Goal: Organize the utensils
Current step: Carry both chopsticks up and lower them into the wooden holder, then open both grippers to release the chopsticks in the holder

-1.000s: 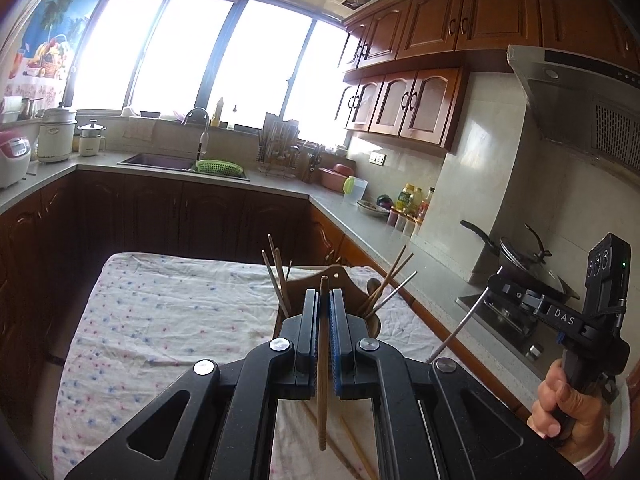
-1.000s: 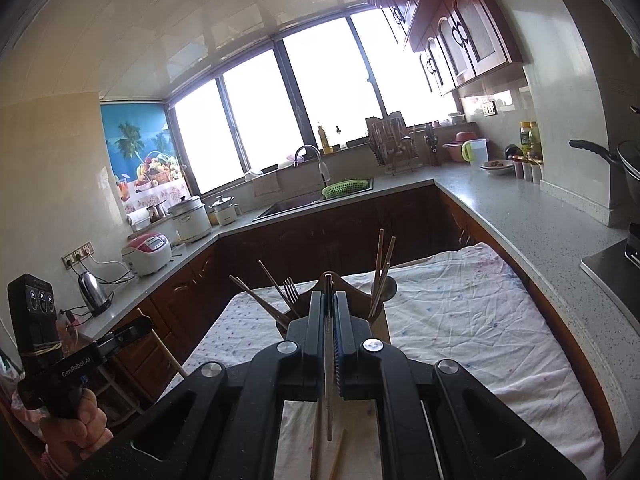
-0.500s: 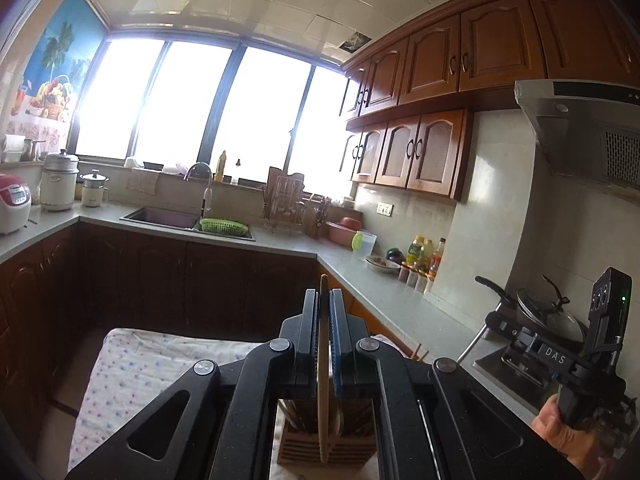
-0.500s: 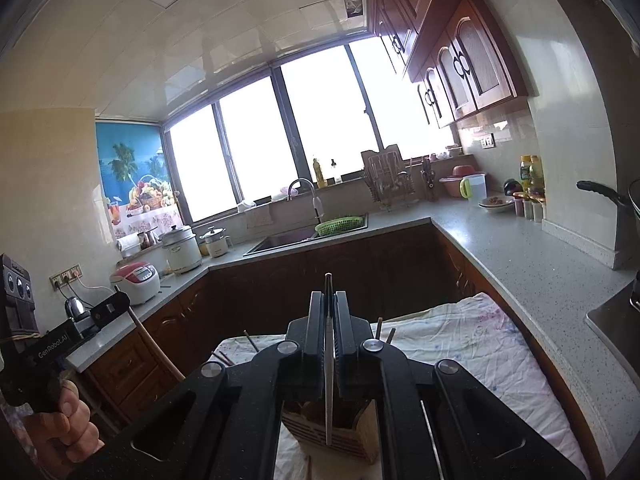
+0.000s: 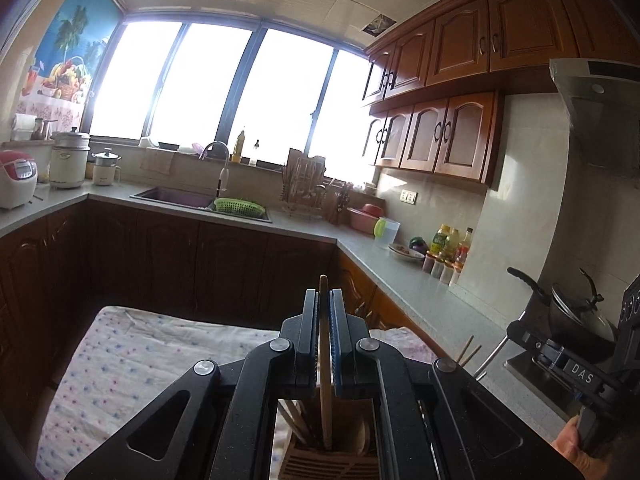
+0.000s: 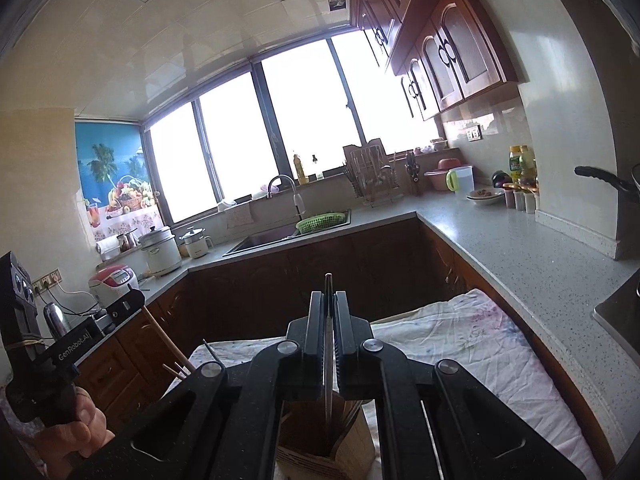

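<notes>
My left gripper (image 5: 324, 304) is shut on a wooden utensil handle (image 5: 325, 396) that hangs upright, its lower end inside the wooden utensil holder (image 5: 332, 462) below. My right gripper (image 6: 329, 308) is shut on a thin metal utensil (image 6: 328, 392), also upright, its lower end inside the same holder (image 6: 320, 452). Chopsticks (image 5: 296, 420) stand in the holder. Each gripper shows at the edge of the other's view: the right one (image 5: 572, 368) and the left one (image 6: 80, 336).
The holder stands on a table with a flowered cloth (image 5: 132, 364). Kitchen counters (image 6: 520, 248) run around it, with a sink (image 5: 180, 196), a green basket (image 5: 240, 206), rice cookers (image 5: 16, 178), bottles (image 5: 448, 248) and a pan (image 5: 568, 316) on the stove.
Both grippers have tilted up and come down over the holder, so it now lies right below the jaws. The held utensils' lower ends have gone into it.
</notes>
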